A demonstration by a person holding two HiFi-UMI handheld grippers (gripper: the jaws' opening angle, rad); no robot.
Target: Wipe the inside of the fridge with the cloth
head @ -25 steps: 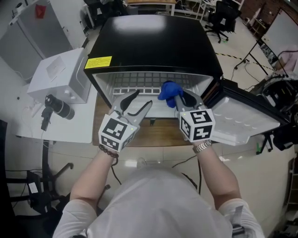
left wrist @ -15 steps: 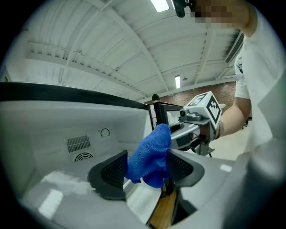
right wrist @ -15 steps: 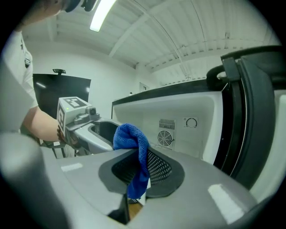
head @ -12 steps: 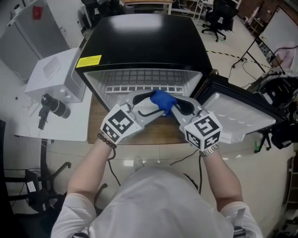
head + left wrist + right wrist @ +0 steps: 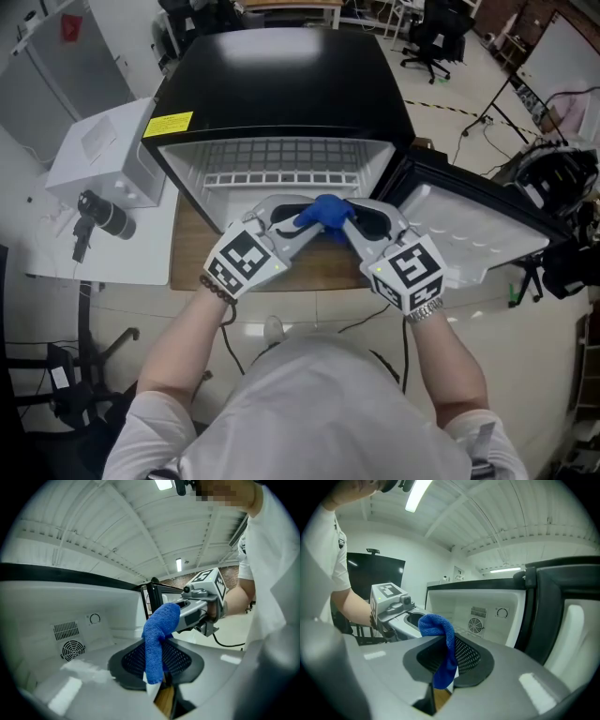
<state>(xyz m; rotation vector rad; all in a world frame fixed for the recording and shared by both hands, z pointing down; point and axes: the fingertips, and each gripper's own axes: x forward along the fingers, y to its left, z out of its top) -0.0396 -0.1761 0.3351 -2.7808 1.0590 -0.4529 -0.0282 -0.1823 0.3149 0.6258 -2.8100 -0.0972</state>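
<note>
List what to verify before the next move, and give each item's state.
1. Fridge door open: ok.
2. Right gripper shut on cloth: ok.
3. Left gripper gripping cloth: ok; its jaws have just been closing, with the cloth between them.
4. Cloth inside fridge: not ok, it is at the front of the opening.
5. Dirt on inner walls: cannot tell.

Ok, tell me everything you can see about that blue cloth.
The cloth is bright blue, soft and nubbly like microfibre, bunched into a small humped wad. It is held up at the mouth of the open fridge, and as far as shows only the tongs touch it. The right tongs pinch one end; the left tongs, which have just been closing, are shut on the other. In each gripper view a fold hangs down between them.
</note>
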